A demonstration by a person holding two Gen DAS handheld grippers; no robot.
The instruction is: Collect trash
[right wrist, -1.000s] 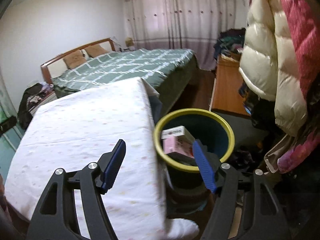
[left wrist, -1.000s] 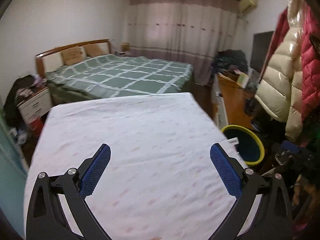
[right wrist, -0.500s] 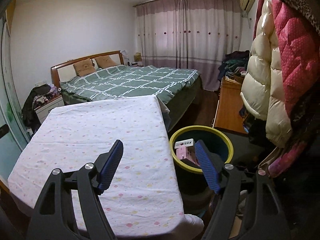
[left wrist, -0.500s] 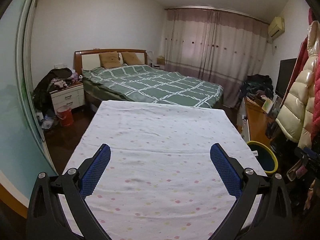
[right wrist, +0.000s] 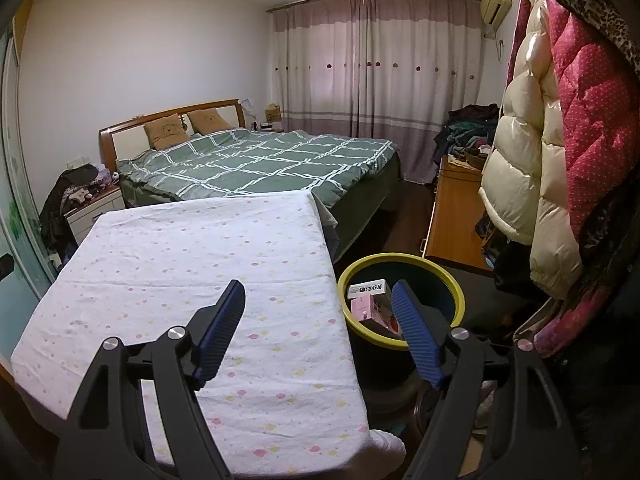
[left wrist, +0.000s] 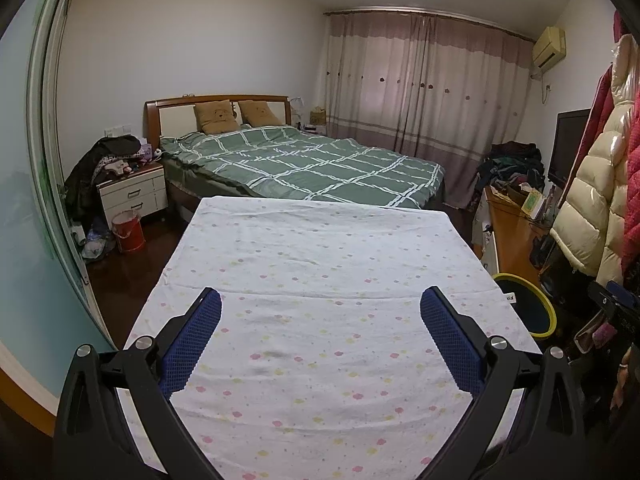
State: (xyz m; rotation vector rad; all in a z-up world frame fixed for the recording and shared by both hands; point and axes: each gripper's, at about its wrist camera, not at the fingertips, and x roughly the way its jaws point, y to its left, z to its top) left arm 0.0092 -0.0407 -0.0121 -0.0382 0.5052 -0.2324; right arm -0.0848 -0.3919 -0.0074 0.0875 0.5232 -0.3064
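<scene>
Right wrist view: bin (right wrist: 452, 280) sits just right of the table (right wrist: 192, 264), nearest the right gripper (right wrist: 318, 312); both grippers spread wide, holding nothing.

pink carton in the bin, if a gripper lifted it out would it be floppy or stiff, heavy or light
The pink carton looks like a boxy printed pack with flat faces, so probably stiff yet crushable. Thrown in the yellow-rimmed bin as trash, it is likely empty and light. It leans on a white box, which may shift.
</scene>
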